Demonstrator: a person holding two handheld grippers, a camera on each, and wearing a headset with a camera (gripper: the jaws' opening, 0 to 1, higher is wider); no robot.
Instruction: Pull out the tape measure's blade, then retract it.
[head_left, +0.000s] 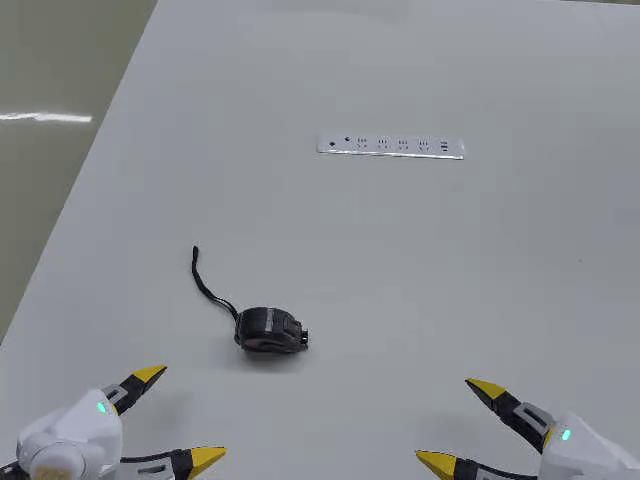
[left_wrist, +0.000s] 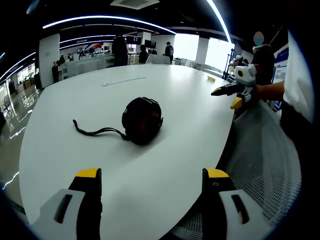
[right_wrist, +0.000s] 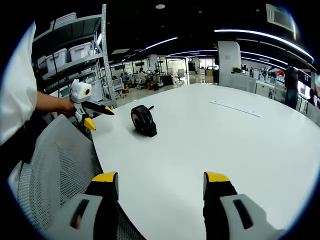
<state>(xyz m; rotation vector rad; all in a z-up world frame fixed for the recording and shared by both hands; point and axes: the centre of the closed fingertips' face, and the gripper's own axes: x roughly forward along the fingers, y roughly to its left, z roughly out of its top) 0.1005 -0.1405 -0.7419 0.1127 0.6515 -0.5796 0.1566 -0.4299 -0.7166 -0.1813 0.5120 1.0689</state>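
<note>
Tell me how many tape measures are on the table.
1. The tape measure lies on the white table, ahead of the left gripper and right gripper, both open. Nothing could hide another.

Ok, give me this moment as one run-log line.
stage: before grasp | tape measure: on table, blade in, untouched | left claw: open, empty | right claw: open, empty

This is a big open office. A wide white desk (right_wrist: 235, 145) sits in the middle. Far behind the desk, people (left_wrist: 120, 50) stand under long ceiling lights (left_wrist: 110, 19). Beside the desk are tall shelves (right_wrist: 80, 59) holding boxes (right_wrist: 85, 51).
</note>
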